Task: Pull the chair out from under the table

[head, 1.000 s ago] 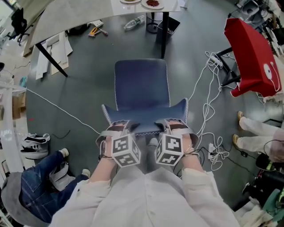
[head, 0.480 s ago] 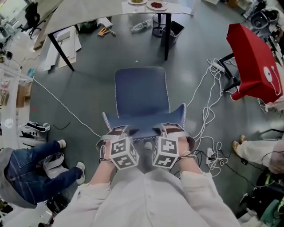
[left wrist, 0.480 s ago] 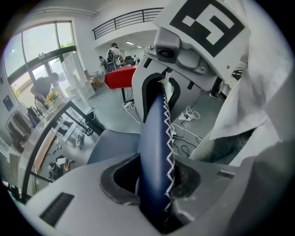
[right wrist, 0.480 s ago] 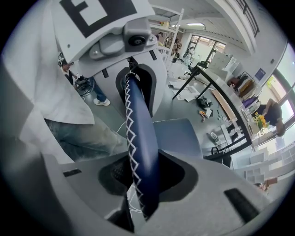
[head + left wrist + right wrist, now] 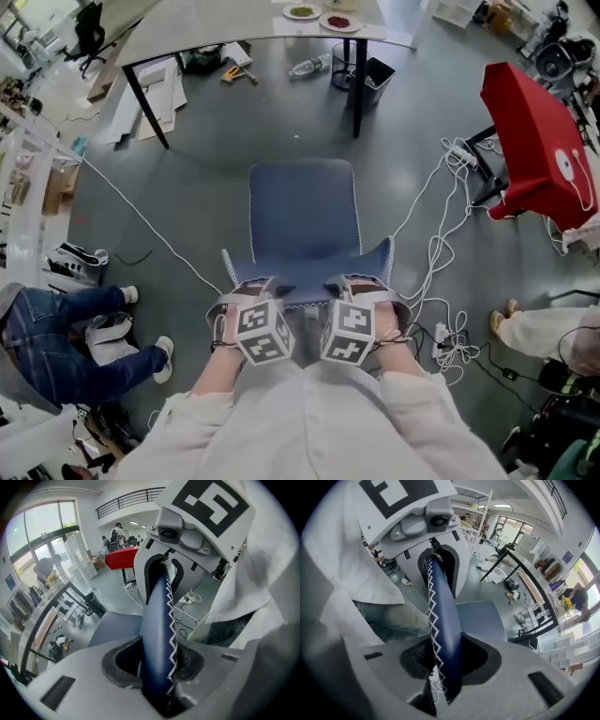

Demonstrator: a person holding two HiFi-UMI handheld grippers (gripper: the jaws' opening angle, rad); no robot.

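Observation:
A blue chair [image 5: 302, 211] with white zigzag stitching stands on the grey floor, its seat wholly out from under the grey table [image 5: 216, 23] at the top of the head view. Its backrest's top edge [image 5: 309, 272] is nearest me. My left gripper [image 5: 258, 286] is shut on the left part of that edge and my right gripper [image 5: 361, 284] on the right part. In the left gripper view the backrest [image 5: 157, 620] runs up between the left gripper's [image 5: 157, 667] pads. In the right gripper view the backrest [image 5: 443, 620] sits clamped in the right gripper [image 5: 447, 665].
White cables [image 5: 441, 244] and a power strip [image 5: 439, 333] trail on the floor right of the chair. A red cover [image 5: 534, 131] stands far right. A person in jeans [image 5: 47, 328] sits at the left; another person's legs [image 5: 544, 328] show at the right. A bin [image 5: 375, 70] and bottle [image 5: 309, 66] lie under the table.
The chair has come back toward me with both grippers on its backrest. The strip of bare floor between its seat and the table has widened.

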